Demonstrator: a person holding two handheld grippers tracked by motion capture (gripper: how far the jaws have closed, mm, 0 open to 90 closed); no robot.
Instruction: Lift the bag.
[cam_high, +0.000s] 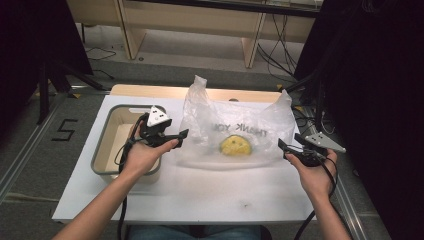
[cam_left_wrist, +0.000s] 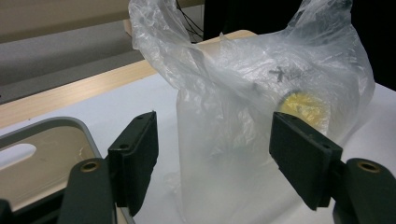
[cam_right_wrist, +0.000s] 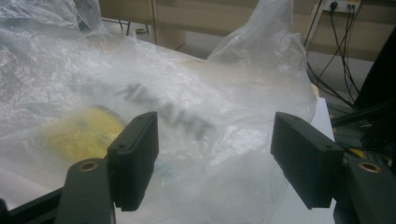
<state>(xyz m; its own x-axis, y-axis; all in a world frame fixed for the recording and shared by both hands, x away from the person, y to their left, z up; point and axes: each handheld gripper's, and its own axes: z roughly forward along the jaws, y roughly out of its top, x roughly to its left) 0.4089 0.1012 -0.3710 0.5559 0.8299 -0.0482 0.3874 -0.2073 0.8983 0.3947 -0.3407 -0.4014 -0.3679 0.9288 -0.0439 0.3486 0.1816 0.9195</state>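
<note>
A clear plastic bag (cam_high: 235, 122) printed "THANK YOU" stands crumpled on the white table (cam_high: 200, 190), its two handles sticking up. A round yellow object (cam_high: 236, 145) lies inside it, seen through the film. My left gripper (cam_high: 179, 137) is open at the bag's left side, with the bag (cam_left_wrist: 233, 93) and the yellow object (cam_left_wrist: 303, 106) just beyond its spread jaws. My right gripper (cam_high: 284, 146) is open at the bag's right side. In the right gripper view (cam_right_wrist: 215, 126) the bag (cam_right_wrist: 187, 93) spans the gap between the jaws and the yellow object (cam_right_wrist: 84, 133) sits left of them. Neither gripper holds anything.
A grey-rimmed beige bin (cam_high: 107, 130) sits at the table's left, under my left hand; its rim (cam_left_wrist: 60, 123) shows beside the left jaw. A wooden strip (cam_high: 150, 91) runs along the far edge. Beyond are desk legs, floor cables (cam_high: 272, 55) and dark curtains.
</note>
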